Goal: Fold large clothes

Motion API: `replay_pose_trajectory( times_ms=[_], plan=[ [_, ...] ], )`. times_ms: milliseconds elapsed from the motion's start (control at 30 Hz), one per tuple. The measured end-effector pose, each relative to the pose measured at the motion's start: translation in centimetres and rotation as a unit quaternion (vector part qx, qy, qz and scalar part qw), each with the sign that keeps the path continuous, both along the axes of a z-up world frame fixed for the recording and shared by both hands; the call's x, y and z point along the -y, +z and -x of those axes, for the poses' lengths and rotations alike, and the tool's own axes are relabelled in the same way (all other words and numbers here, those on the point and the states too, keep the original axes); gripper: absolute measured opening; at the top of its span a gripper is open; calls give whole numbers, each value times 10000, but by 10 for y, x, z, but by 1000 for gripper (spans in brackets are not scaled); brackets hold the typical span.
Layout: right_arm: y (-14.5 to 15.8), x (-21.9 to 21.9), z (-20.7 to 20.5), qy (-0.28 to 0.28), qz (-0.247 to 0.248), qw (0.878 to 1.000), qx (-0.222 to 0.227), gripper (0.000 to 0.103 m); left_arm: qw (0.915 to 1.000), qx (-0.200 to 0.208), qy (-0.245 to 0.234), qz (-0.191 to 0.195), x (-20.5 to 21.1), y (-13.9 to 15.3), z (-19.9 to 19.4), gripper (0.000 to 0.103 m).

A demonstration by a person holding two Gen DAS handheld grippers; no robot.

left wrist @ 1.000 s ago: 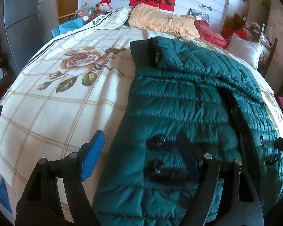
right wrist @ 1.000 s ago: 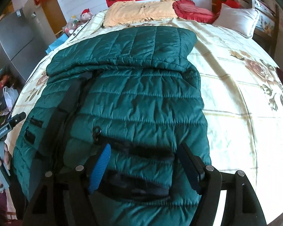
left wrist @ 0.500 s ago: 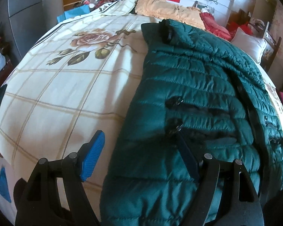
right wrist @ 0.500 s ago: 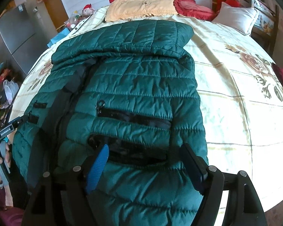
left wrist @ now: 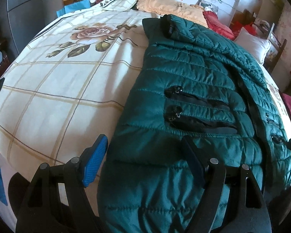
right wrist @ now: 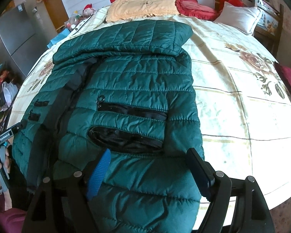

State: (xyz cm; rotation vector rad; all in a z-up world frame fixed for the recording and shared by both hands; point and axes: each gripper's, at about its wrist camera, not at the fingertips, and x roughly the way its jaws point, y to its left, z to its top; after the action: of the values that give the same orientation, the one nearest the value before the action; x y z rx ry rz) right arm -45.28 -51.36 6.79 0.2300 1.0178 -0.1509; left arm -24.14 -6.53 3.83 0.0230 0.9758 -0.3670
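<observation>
A dark green quilted puffer jacket (left wrist: 194, 73) lies lengthwise on the bed, front up, with black zip pockets; its hem hangs over the near bed edge. It also fills the right wrist view (right wrist: 130, 89), its top part folded across. My left gripper (left wrist: 145, 159) is open above the jacket's left hem corner, one finger over the sheet, one over the jacket. My right gripper (right wrist: 151, 170) is open above the jacket's right hem, the fabric bulging between the fingers. Neither holds anything.
The bed (left wrist: 54, 89) has a cream checked sheet with rose prints. Pillows lie at the head: yellow (right wrist: 141, 7), red (right wrist: 194, 7), white (right wrist: 240, 17). A grey cabinet (right wrist: 15, 33) and clutter stand left of the bed. The other gripper shows at the left edge (right wrist: 3, 137).
Both grippers have drawn back toward the near bed edge and the jacket's hem. The jacket now shows further from the fingers. Both stayed open.
</observation>
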Motion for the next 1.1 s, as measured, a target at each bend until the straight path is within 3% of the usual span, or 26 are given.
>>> replay_pose_trajectory(
  times_ms=[567, 800, 1100],
  plan=[
    [-8, 28, 31, -338, -135, 9989, -288, 82, 9994, -218, -217, 142, -9, -5, 8, 78],
    [-16, 30, 37, -280, -426, 9978, -412, 84, 9955, -664, -133, 670, -28, -10, 1, 78],
    [-30, 22, 35, -14, -882, 9944, -575, 87, 9954, -745, -290, 528, -30, -10, 9, 79]
  ],
)
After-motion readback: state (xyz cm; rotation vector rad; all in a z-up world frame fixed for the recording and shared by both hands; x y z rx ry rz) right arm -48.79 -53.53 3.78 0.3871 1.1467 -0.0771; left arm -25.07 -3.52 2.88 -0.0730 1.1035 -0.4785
